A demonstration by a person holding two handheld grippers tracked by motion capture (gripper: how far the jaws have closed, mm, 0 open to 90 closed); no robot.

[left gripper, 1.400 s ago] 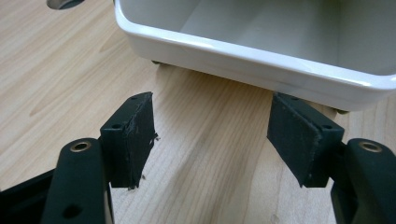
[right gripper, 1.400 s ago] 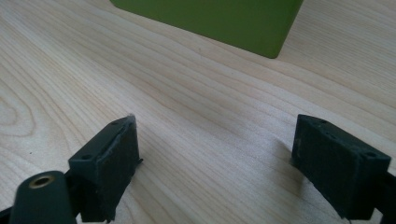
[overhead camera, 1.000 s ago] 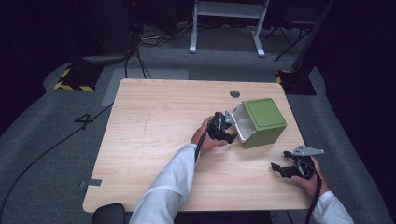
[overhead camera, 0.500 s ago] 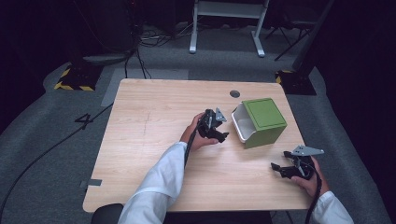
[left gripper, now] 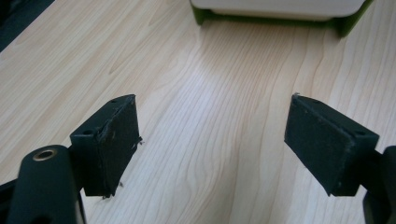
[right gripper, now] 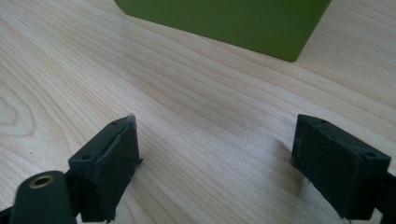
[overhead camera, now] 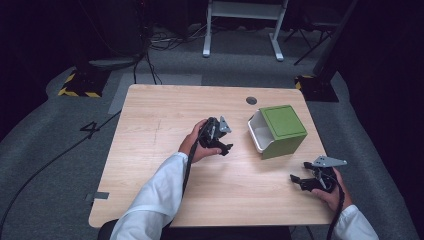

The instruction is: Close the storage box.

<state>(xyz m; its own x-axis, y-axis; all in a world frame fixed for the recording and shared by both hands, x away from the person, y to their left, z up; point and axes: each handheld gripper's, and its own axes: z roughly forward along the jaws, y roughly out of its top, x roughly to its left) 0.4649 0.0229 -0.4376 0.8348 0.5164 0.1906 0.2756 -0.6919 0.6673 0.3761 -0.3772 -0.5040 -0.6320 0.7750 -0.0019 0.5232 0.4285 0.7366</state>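
High view: left tongs open beside green box.

In the left gripper view the green box is cut off by the top edge: a strip of its white rim and two green corners are all that show, so its inside cannot be seen. In the right gripper view the box is cropped at the top too, leaving one plain green wall. In the high view the white inside of the box is too small to tell whether anything lies in it. The fingertips of the left claw are small and dark against the hand there, so their gap is hard to read. The person's forearms run off the bottom edge. The dark floor around the desk hides detail.
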